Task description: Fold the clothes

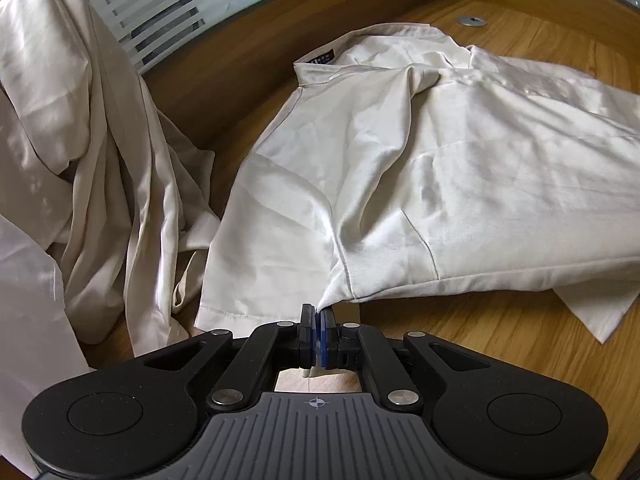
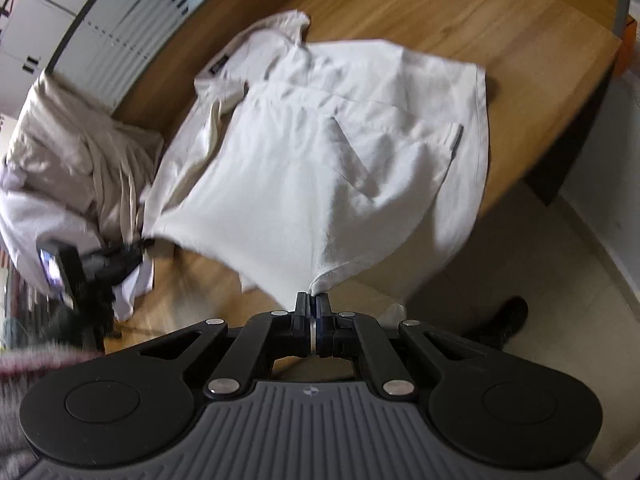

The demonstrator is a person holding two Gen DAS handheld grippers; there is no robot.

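Observation:
A cream shirt [image 1: 420,168] lies spread on the wooden table [image 1: 480,344], collar and dark label toward the far edge. My left gripper [image 1: 319,312] is shut on its near hem corner, which rises off the table. In the right wrist view the same shirt [image 2: 320,152] stretches away from my right gripper [image 2: 313,300], which is shut on the other hem corner and holds it above the table's near edge. The left gripper [image 2: 136,246] shows there too, at the shirt's left corner, blurred.
A heap of cream and white clothes [image 1: 80,160] sits at the table's left, against a wooden back rail and striped glass partition [image 1: 160,12]. A metal cable grommet [image 1: 472,21] is set in the far tabletop. Beyond the table's right edge lie pale floor [image 2: 580,280] and a dark shoe [image 2: 508,316].

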